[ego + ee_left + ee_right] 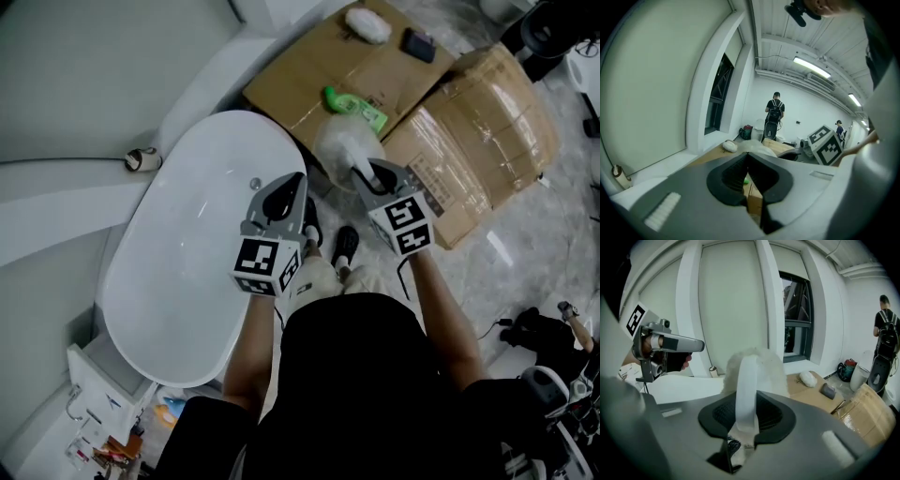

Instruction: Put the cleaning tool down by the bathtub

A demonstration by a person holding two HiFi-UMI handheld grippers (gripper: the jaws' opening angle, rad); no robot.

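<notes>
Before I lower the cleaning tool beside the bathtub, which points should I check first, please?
1. Grip: ok, the right gripper clamps the cleaning tool by its handle.
2. Other side: ok, the left gripper is empty, jaws together.
3. Tool outside the bathtub: ok, its head hangs past the rim.
4. Spot under the head: cannot tell, hidden.
5. Landing area uncluttered: not ok, cardboard boxes and a green object lie close.

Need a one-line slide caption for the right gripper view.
Right gripper shut on the white strap handle of a fluffy white cleaning brush, white bathtub beyond.
</notes>
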